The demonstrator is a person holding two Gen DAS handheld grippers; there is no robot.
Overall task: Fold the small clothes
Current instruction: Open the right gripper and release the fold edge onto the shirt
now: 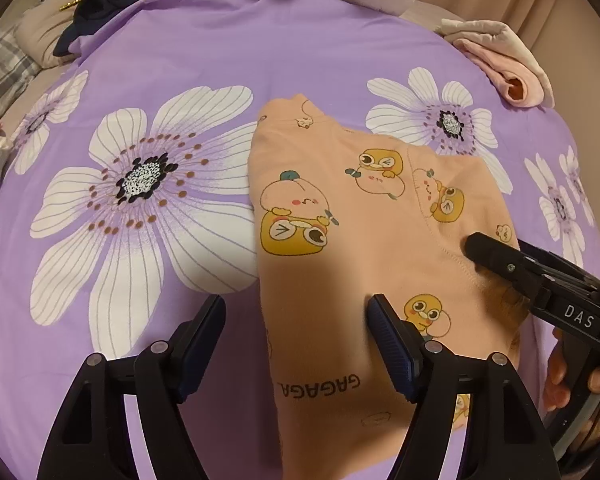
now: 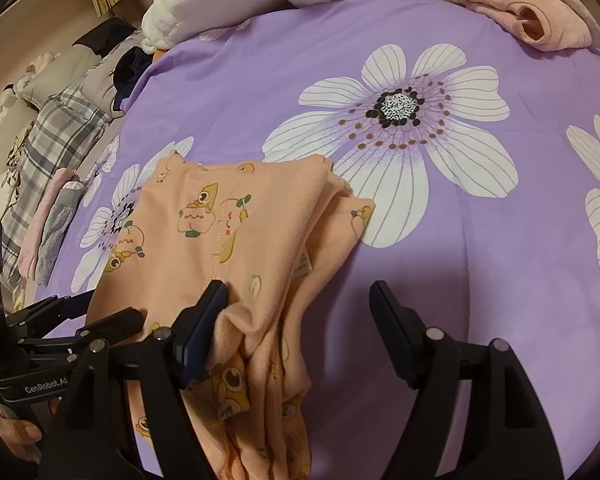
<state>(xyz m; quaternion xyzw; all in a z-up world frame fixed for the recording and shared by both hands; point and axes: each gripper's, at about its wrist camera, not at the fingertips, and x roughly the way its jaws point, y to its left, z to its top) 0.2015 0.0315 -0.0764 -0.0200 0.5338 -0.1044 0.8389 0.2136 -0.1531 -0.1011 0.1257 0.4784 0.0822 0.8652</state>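
- Peach cotton garment [image 1: 340, 240] is lying partly folded on the purple flowered sheet [image 1: 172, 60], right under your grippers.
- Your left gripper [image 1: 296, 344] is standing wide over its left edge, gripping nothing.
- Your right gripper [image 2: 296, 320] is gaping wide too, its left finger [image 2: 204, 320] touching the cloth's bunched right side.
- Farther off, a folded pink garment [image 2: 520, 12] is sitting near the sheet's far edge.

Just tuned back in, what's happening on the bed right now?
A person with a handheld gripper in each hand is folding a small peach cartoon-print garment on the purple flowered sheet. Both the left gripper and the right gripper stand open over the near part of the cloth, neither pinching it. The garment lies partly folded, with bunched layers along its right edge. A pink folded garment sits at the far right corner.
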